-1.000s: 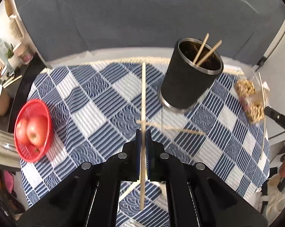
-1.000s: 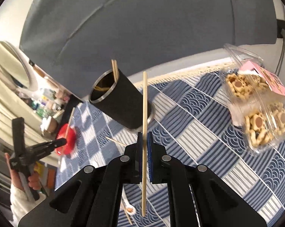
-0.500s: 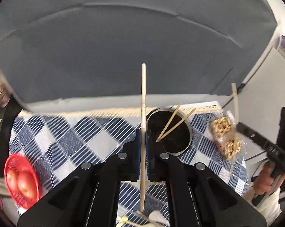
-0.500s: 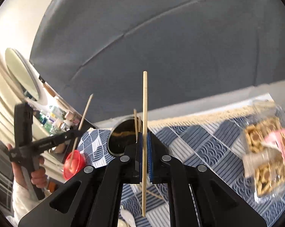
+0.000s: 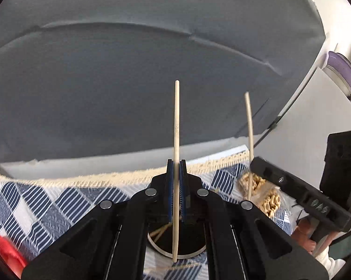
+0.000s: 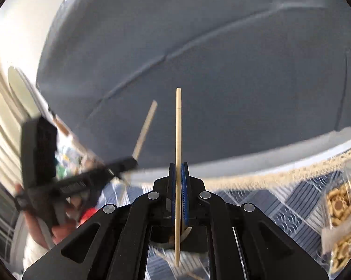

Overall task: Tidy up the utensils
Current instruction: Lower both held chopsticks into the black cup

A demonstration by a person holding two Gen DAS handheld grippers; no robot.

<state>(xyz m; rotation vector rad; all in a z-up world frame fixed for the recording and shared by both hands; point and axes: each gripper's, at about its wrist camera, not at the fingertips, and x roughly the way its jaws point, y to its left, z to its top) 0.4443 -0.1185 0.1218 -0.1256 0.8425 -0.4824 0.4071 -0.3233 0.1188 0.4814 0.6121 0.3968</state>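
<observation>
Hanging behind the table: grey backdrop sheet [image 5: 105, 81], creased, filling most of both wrist views.
Table covering: blue-and-white patterned cloth [image 5: 42, 205] with a cream fringe along its far edge.
Left gripper [image 5: 176, 163]: pinching one wooden chopstick [image 5: 176, 128] between its blue pads, jaws nearly together; the stick is standing upright, its lower end hanging over the mouth of the black holder.
Right gripper [image 6: 178, 165]: clamping a second chopstick [image 6: 178, 128] the same way, jaws narrow, stick upright; its lower tip is showing just below the holder's rim in this view.
Utensil holder [image 5: 189, 254]: black cylinder with a pale rim, sitting on the cloth directly under the left gripper's fingers, with other chopsticks [image 5: 160, 232] leaning inside.
Snack pack: clear packet of biscuits [image 6: 341, 207] lying on the cloth at the right side.
Red basket [image 5: 5, 254]: only an edge showing at the lower left.
Person's hand [image 6: 47, 224]: gripping the left tool's handle, blurred.
</observation>
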